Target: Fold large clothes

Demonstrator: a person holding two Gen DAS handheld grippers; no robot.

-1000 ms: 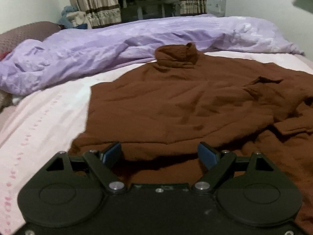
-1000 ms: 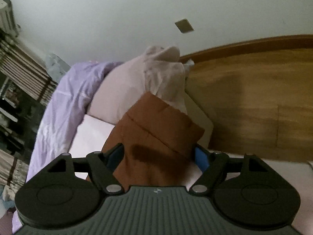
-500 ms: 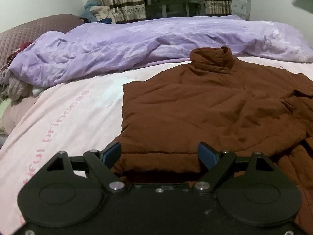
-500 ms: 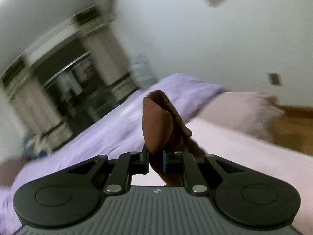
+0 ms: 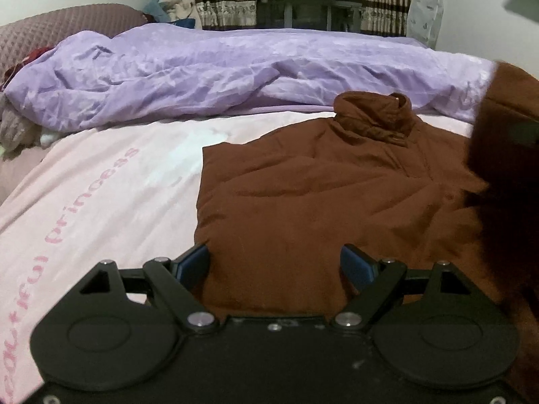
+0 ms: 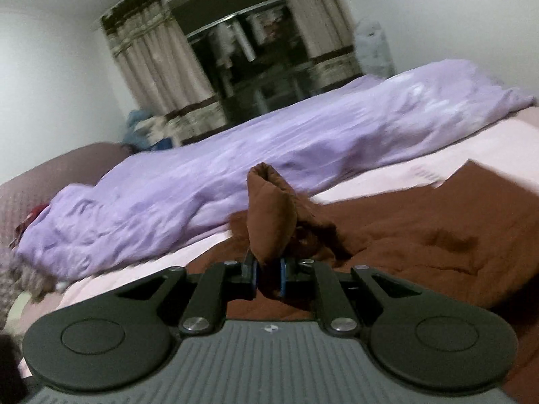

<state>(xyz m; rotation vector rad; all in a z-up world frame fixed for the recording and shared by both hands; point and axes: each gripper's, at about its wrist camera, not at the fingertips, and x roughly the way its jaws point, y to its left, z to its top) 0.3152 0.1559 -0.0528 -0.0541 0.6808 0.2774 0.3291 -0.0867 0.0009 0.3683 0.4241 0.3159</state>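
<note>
Nearest, the left gripper (image 5: 274, 266) hangs wide open over the hem of the brown jacket (image 5: 320, 202), likely ready to pin or take that edge. The jacket lies flat on the pink sheet (image 5: 101, 202), its collar (image 5: 374, 114) toward one o'clock. The right gripper (image 6: 267, 277) is clamped on a sleeve cuff (image 6: 269, 215), lifted at twelve o'clock, apparently to carry it across. Beyond lies a purple duvet (image 5: 202, 77).
</note>
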